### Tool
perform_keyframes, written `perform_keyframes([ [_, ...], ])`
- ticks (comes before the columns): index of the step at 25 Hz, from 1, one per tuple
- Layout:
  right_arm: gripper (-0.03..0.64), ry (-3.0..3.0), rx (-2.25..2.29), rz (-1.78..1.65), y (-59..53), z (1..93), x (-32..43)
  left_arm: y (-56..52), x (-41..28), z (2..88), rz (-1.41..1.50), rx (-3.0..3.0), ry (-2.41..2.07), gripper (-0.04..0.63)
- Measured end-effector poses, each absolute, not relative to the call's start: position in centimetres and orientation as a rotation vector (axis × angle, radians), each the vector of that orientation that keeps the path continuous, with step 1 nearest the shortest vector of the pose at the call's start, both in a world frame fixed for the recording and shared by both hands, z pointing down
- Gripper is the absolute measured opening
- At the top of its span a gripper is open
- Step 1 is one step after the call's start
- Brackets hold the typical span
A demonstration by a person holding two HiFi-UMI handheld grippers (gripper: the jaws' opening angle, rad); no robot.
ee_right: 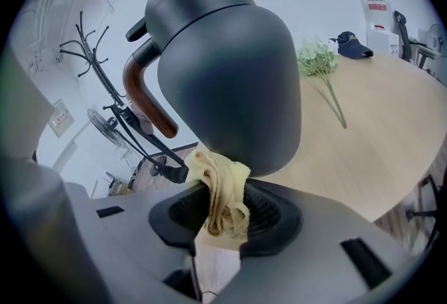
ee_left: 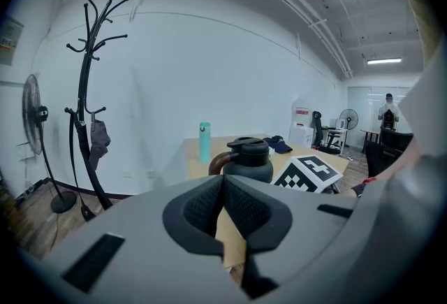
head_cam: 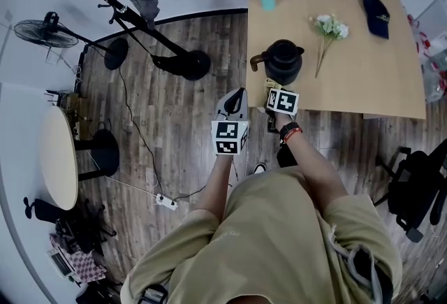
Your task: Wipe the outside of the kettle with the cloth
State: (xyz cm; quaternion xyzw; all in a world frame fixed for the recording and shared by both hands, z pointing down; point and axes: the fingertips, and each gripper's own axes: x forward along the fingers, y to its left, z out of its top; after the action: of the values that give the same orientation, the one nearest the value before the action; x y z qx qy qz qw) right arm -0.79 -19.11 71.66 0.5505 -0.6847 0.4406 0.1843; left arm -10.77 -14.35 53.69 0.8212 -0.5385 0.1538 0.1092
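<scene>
Kettle (head_cam: 283, 61) stands upright on the table (head_cam: 363, 79), near the table's lower left corner in the head view, with its brown handle turned toward the left edge. The right gripper (head_cam: 276, 91) sits directly below it in that frame and is the nearer of the 2. Its jaws are clamped on a bunched yellow cloth (ee_right: 222, 191), whose upper end appears to touch the kettle's lower wall. In the right gripper view the dark body fills the upper centre, its long axis vertical, so a wipe would likely run up or around that wall. The left gripper (head_cam: 234, 101) hangs off the table to the kettle's lower left, jaws together with nothing between them. Bare tabletop lies to the kettle's right as far as the flowers (head_cam: 328, 29). The near edges leave little room to slide it.
</scene>
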Motion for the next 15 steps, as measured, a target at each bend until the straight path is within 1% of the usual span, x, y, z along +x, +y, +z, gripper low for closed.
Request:
perform_keyframes([
  [15, 0.136, -1.923, 1.555, 1.174, -18.0, 71.5, 2.8, -14.9, -9.7, 53.7, 0.44, 2.426, -1.574, 0.021],
])
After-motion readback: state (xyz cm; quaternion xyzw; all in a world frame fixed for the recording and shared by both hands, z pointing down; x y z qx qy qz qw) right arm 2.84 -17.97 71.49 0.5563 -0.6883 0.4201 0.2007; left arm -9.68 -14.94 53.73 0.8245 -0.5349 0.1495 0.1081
